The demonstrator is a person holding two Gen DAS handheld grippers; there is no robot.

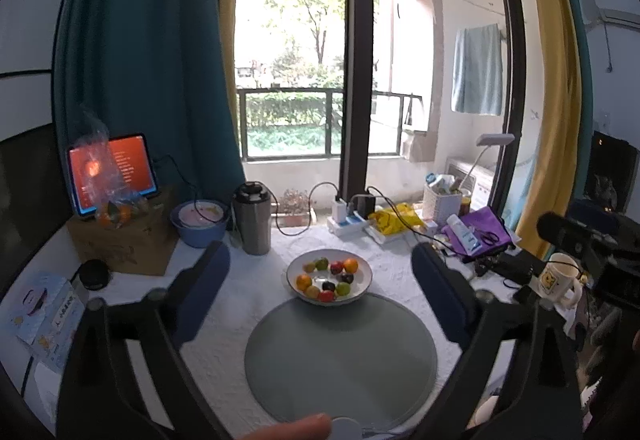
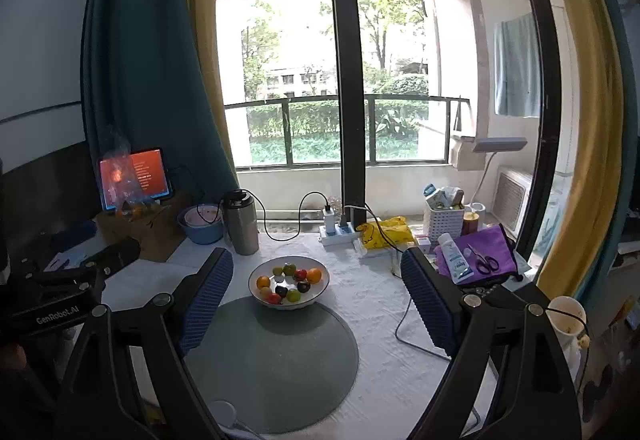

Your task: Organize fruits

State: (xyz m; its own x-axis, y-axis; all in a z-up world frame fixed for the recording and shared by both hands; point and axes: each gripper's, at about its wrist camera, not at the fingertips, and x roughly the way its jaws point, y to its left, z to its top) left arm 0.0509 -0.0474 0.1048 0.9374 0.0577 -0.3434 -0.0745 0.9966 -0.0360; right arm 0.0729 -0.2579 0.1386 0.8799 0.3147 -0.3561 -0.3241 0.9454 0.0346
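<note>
On the white tablecloth, at the far edge of the round grey mat, sits the white bowl with the fruits laid in a ring around its inner wall, the centre left bare; I judge this spacing keeps each piece apart and easy to grasp singly. From the left wrist view I count nine pieces: two orange, two green, two red, two dark purple, one yellowish-red, though the small size makes the tally approximate. Both my tools hang above the near side of the mat, well apart from the bowl: the left gripper and the right gripper each show blue fingers spread wide, holding nothing. One bowl, one mat and two grippers are in play. Fruit gathered in a bowl fits either a sorted result or a stock awaiting sorting; I cannot tell which. Behind stand one steel flask and one blue basin, clear of the working area.
</note>
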